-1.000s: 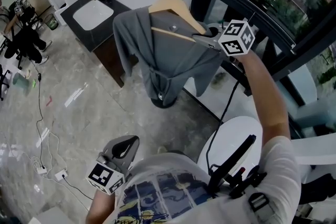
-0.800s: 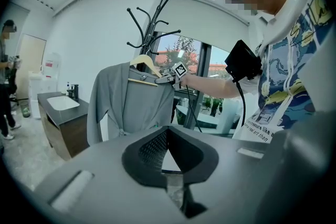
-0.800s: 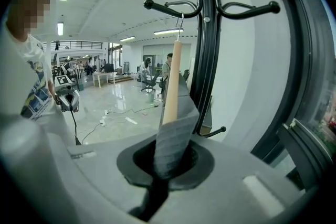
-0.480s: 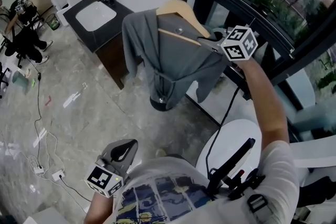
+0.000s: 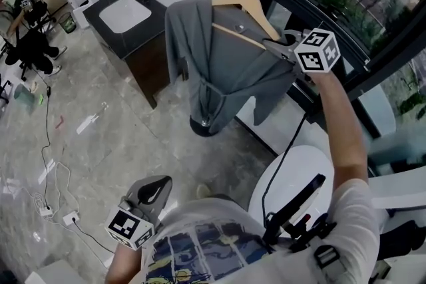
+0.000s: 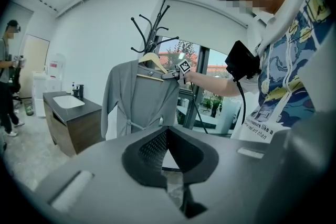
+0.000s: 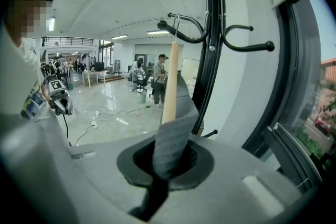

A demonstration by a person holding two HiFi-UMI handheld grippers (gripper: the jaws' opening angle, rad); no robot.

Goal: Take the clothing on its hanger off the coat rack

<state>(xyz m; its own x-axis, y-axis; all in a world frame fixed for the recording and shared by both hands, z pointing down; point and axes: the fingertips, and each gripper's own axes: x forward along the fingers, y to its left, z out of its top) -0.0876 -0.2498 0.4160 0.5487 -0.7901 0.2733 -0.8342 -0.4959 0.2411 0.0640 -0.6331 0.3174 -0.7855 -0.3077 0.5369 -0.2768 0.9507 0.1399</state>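
The right gripper (image 5: 284,43) pinches the near end of the pale wooden hanger (image 5: 243,0) carrying the grey robe (image 5: 226,70), its long axis running away toward the black coat rack (image 7: 211,50) that holds its hook, while the left gripper (image 5: 153,189), pressed together and empty, hangs well apart.

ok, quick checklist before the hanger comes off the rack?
1. Right gripper jaws shut on the hanger end, fabric pinched with it: ok.
2. Hook clear of the coat rack prong: cannot tell.
3. Grey garment draped over both hanger arms: ok.
4. Left gripper jaws shut, empty, low and away from the garment: ok.
5. Clearance between the sleeve and the sink cabinet: cannot tell.
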